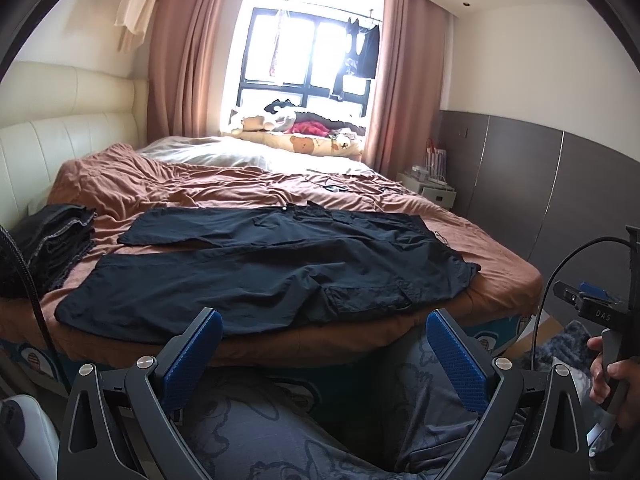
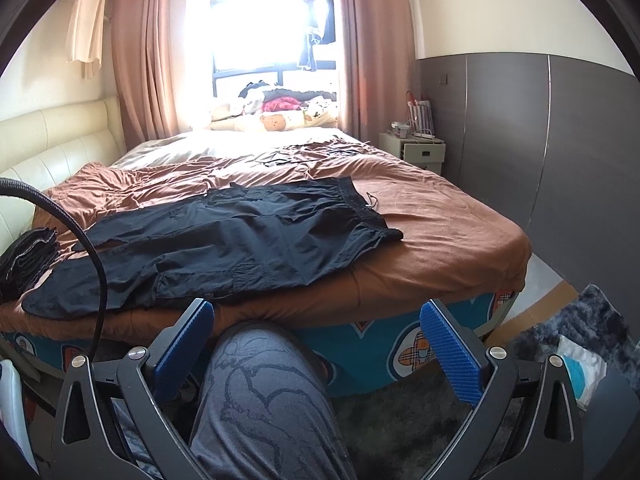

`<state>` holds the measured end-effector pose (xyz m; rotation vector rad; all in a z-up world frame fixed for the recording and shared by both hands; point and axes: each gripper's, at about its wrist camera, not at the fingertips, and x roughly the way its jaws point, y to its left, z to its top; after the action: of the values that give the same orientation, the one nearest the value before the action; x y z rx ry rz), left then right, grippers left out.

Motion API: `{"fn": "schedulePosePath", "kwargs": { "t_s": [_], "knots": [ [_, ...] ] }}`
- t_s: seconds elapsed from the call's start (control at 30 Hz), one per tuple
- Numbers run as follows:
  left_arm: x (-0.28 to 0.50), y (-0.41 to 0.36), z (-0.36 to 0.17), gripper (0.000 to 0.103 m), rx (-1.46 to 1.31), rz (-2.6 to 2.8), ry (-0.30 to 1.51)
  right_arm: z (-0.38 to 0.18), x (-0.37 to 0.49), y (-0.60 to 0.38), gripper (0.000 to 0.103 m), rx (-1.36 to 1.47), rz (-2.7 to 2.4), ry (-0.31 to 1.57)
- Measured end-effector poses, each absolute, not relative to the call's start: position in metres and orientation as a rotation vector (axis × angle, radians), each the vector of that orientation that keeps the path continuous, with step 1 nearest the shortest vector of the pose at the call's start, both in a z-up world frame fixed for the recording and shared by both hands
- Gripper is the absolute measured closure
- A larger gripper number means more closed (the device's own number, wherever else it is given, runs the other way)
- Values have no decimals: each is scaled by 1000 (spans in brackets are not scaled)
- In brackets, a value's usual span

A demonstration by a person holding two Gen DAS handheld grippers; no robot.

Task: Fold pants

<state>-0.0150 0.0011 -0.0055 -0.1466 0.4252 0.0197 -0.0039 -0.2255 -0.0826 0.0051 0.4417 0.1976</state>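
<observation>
A: What lies on the bed [image 1: 500, 268]?
B: From the left, a dark folded pile [image 1: 52, 244], maybe clothes, then black pants [image 1: 256, 268] spread flat.
A: And the grippers?
B: The left gripper [image 1: 324, 350] and right gripper [image 2: 316, 340] are wide open, holding nothing.

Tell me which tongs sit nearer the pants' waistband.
Right. The right tongs face the waistband end; the left tongs sit toward the leg cuffs. Both open, short of the bed.

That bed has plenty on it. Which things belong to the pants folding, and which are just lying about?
For the job:
black pants, spread flat
left gripper, open
right gripper, open

Lying about:
stack of dark folded clothes
clothes heap by the window
nightstand
</observation>
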Motion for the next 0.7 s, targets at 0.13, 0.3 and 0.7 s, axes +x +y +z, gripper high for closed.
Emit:
{"fn": "schedulePosePath", "kwargs": {
  "t_s": [0.13,0.3,0.7],
  "knots": [
    [-16,2,-5,0,-147,20,421,-83,-4,-224,0,5,198,443],
    [-18,5,-5,0,-151,17,421,-83,-7,-223,0,-1,190,436],
    [-21,6,-5,0,-147,23,417,-86,-8,-222,0,7,188,437]
  ]
}}
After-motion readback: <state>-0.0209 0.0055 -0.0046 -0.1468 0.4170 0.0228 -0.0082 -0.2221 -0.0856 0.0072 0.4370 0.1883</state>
